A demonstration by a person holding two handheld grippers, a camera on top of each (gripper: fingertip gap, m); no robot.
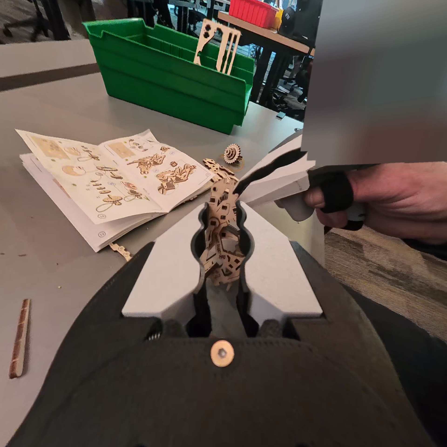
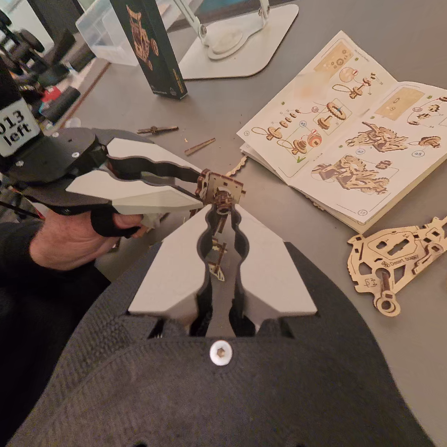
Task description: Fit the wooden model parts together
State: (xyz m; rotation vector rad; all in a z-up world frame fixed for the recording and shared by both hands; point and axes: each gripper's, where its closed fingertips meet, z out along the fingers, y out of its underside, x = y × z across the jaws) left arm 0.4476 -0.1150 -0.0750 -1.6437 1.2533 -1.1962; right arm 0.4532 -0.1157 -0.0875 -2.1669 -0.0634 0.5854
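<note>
— So, both tools are busy? 
— Yes. The left tool [image 1: 221, 210] is clamped on the wooden frame piece [image 1: 223, 232], held upright above the tabletop [image 1: 48, 278]. The right tool [image 2: 221, 212] comes in beside it, closed on a small dark hub part [image 2: 223, 202] at the frame's top edge. 
— And the rest? 
— Beyond the frame lies the open instruction booklet [image 1: 108, 183], a gear cluster [image 1: 231, 153] just past it, a green bin [image 1: 169, 79] farther back. A flat body panel [image 2: 391, 263] lies off to the side. 
— Advice? 
— I'd say keep the frame steady, line the hub squarely with its hole, then press gently; thin plywood tabs could snap.
</note>
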